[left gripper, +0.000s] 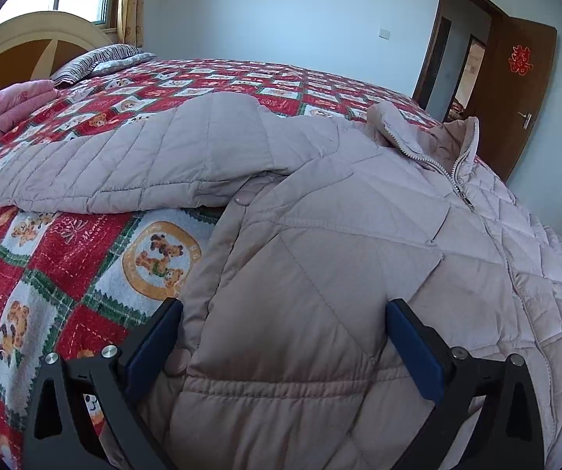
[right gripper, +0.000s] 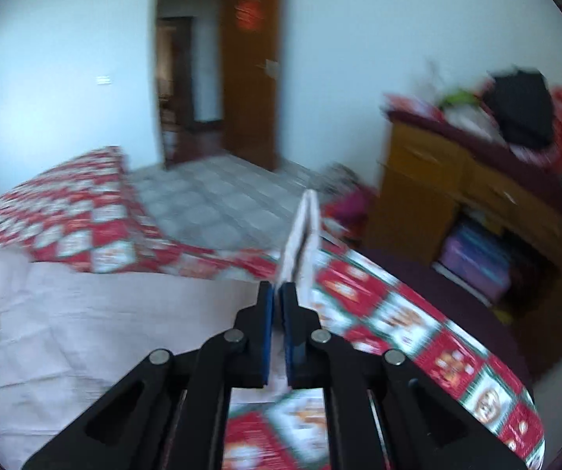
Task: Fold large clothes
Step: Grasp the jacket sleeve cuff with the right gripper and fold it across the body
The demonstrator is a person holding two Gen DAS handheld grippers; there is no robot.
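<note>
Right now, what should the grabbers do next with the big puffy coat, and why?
Probably the right gripper, pinched shut on a lifted strip of the jacket, should carry it across the jacket's front, because the left gripper is open over the hem.

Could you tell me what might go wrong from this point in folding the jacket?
The right gripper is shut on only a thin edge of the jacket, so the slick quilted fabric might slip out as it lifts. The left gripper stands open over the hem without pinning it, so the whole jacket may drag across the bedspread. The spread-out sleeve may bunch.
</note>
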